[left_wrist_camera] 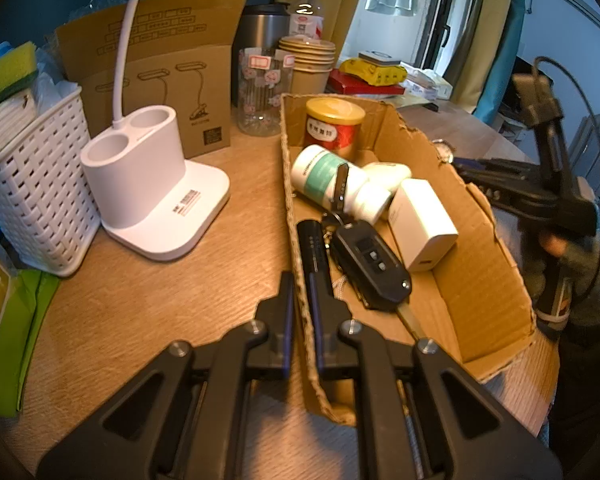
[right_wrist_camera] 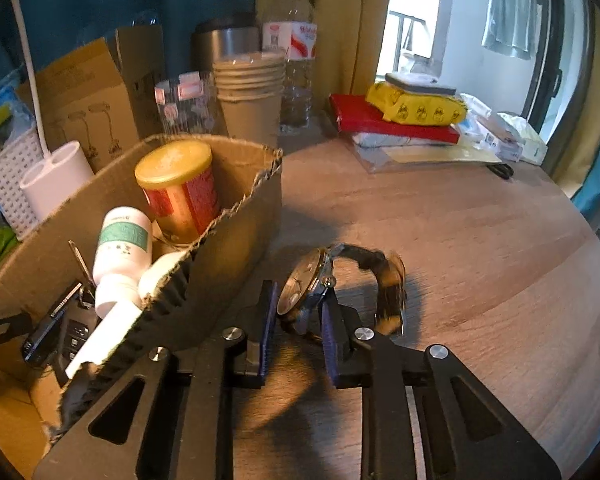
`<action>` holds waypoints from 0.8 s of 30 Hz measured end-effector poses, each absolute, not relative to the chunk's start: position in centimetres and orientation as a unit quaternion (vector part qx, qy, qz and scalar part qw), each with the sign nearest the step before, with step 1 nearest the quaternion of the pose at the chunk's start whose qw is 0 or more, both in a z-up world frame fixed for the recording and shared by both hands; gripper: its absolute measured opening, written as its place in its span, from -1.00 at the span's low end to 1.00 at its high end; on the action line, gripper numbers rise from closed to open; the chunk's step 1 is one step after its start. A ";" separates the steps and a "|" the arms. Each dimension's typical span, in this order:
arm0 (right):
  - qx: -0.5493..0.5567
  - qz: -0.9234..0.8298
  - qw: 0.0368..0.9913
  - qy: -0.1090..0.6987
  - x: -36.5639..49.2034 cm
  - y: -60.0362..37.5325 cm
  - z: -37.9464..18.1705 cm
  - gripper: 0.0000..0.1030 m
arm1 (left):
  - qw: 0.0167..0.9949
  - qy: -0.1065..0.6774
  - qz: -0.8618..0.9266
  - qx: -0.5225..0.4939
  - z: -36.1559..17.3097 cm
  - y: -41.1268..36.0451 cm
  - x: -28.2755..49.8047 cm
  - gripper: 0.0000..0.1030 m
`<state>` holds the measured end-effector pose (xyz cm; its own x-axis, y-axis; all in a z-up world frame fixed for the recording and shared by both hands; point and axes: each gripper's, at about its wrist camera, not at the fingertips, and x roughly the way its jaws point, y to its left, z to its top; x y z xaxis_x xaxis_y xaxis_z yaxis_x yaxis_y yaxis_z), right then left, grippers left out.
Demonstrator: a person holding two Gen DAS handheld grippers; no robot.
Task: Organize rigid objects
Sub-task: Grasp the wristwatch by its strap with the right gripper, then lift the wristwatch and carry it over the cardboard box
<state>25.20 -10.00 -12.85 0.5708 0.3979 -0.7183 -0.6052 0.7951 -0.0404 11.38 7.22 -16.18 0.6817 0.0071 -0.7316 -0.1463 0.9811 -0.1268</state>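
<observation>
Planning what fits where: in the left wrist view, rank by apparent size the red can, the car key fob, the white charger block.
1. car key fob, though it lies nearest the camera
2. white charger block and red can look alike; the can sits farthest

Left gripper (left_wrist_camera: 301,320): matte black plastic frame, angular linkage arms with triangular cut-outs, round silver screws at the pivots, two flat fingers faced with ribbed blue-purple pads (left_wrist_camera: 288,320). Right gripper (right_wrist_camera: 297,332): same build, black frame, silver pivot screws, blue ribbed pads (right_wrist_camera: 268,328). From the left wrist view, a thin black cable (left_wrist_camera: 584,92) loops over the right unit's top block; the hand (left_wrist_camera: 556,246) wears a grey sleeve (left_wrist_camera: 592,280).
</observation>
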 end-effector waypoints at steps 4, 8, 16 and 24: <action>-0.135 0.288 0.883 0.346 24.4 -10.5 -11.6 -0.59 | 0.913 0.397 0.042 -0.088 -16.2 7.2 11.4 -0.82; -0.125 0.296 0.886 0.335 23.7 -10.9 -10.6 -0.59 | 0.913 0.397 0.042 -0.088 -16.2 7.2 11.4 -0.82; -0.121 0.319 0.890 0.301 21.1 -10.8 -7.6 -0.59 | 0.913 0.397 0.042 -0.088 -16.2 7.2 11.4 -0.82; -0.140 0.367 0.879 0.272 17.1 -8.6 -5.7 -0.59 | 0.913 0.397 0.042 -0.088 -16.2 7.2 11.4 -0.82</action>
<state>17.06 -8.57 -5.69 0.5829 0.5685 -0.5805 -0.7209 0.6915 -0.0468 11.35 7.20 -16.18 0.6819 0.0074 -0.7314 -0.1464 0.9811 -0.1266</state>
